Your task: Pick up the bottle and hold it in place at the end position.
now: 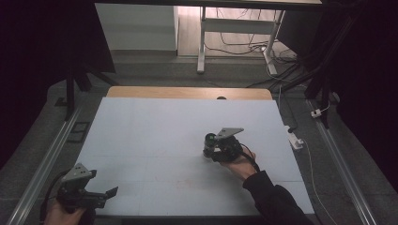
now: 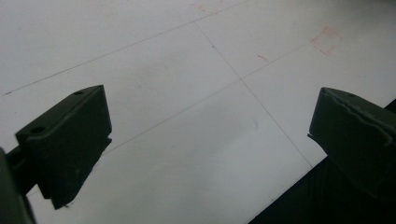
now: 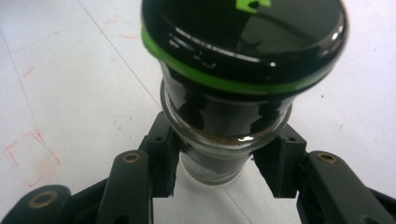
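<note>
A small glass jar (image 3: pixel 243 56) with a black lid and a green ring stands on the white table (image 1: pixel 155 122), right of its middle. My right gripper (image 3: pixel 217 163) is shut on the jar, its pads pressing the glass body from both sides below the lid. In the high view the jar (image 1: pixel 210 139) rises just left of the right gripper (image 1: pixel 211 151), which a hand holds from the near right. My left gripper (image 1: pixel 105 187) hovers at the table's near left corner. Its jaws are open with nothing between them, over the bare tabletop (image 2: pixel 210 140).
Faint red marks (image 2: pixel 327 39) are drawn on the white table surface. A wooden edge (image 1: pixel 187 92) runs along the table's far side. Behind it stand desk legs (image 1: pixel 202 42) and floor cables. A white power strip (image 1: pixel 294 139) lies off the right edge.
</note>
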{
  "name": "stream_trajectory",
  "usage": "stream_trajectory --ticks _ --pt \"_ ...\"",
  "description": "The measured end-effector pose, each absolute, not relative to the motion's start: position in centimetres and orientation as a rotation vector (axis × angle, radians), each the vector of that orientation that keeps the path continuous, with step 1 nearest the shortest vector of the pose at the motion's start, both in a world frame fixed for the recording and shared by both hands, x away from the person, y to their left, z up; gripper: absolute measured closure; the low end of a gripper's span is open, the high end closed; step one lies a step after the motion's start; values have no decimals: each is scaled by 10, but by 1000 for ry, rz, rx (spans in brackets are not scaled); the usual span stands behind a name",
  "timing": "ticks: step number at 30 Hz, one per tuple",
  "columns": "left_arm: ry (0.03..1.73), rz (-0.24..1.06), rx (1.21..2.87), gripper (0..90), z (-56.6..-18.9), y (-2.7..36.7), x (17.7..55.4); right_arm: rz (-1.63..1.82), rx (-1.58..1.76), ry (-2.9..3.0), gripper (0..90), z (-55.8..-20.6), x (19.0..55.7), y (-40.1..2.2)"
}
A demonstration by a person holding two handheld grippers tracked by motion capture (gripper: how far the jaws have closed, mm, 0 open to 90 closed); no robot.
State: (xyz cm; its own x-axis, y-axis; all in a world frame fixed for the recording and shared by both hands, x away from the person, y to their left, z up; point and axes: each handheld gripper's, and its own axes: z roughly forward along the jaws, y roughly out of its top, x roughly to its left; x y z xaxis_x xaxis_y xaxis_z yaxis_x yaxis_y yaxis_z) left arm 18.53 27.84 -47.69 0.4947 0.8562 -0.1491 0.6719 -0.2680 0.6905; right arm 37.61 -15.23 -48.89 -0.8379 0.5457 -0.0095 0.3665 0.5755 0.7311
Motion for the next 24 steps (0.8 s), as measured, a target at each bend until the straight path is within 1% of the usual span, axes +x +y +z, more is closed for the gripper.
stream_trajectory --ticks 8,16,24 --pt "1257 324 2020 3 -477 279 186 1131 789 2593 525 -479 382 -141" --pt "1258 321 2020 3 -477 279 186 1130 734 2596 524 -467 390 -126" --pt "1258 323 2023 3 -477 279 186 1146 696 2613 525 -465 401 -110"
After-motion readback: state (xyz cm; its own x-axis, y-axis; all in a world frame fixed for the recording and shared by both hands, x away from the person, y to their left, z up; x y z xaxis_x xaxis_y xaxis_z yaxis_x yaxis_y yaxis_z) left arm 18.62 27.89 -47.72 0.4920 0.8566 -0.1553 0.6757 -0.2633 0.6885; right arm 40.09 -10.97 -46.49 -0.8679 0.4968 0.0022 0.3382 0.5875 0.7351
